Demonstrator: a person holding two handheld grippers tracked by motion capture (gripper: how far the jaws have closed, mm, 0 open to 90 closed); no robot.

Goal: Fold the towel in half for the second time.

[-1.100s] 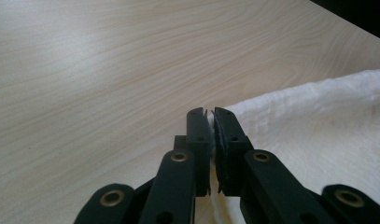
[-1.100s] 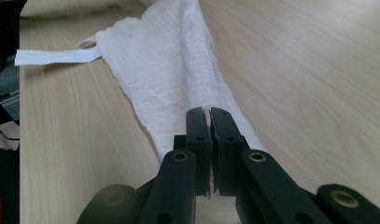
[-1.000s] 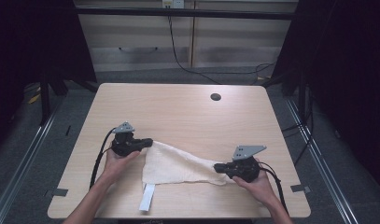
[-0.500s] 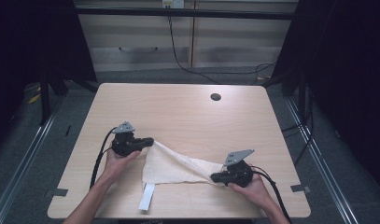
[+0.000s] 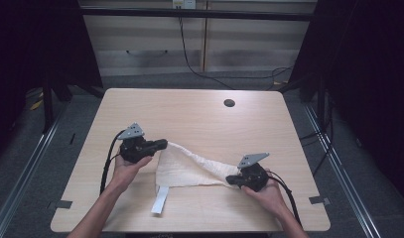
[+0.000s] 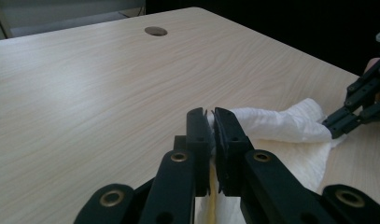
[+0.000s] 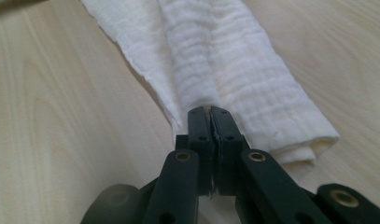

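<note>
A cream cloth (image 5: 189, 167) lies rumpled on the near half of the wooden table (image 5: 189, 114), with a white strip (image 5: 159, 199) trailing from its near edge. My left gripper (image 5: 161, 144) is shut on the cloth's left corner and holds it a little above the table. In the left gripper view its jaws (image 6: 210, 116) pinch the cloth (image 6: 281, 123) edge, and the other gripper (image 6: 346, 125) grips the far end. My right gripper (image 5: 230, 180) is shut on the cloth's right end. In the right gripper view the folded cloth (image 7: 234, 60) runs away from the jaws (image 7: 210, 112).
A round cable hole (image 5: 229, 103) sits near the table's far edge, also visible as the hole (image 6: 156, 31) in the left gripper view. Cables trail from both grippers toward the near edge. Dark floor and metal rails flank the table.
My left gripper has risen slightly, lifting the cloth's left corner. My right gripper has shifted a little to the left, still holding its end.
</note>
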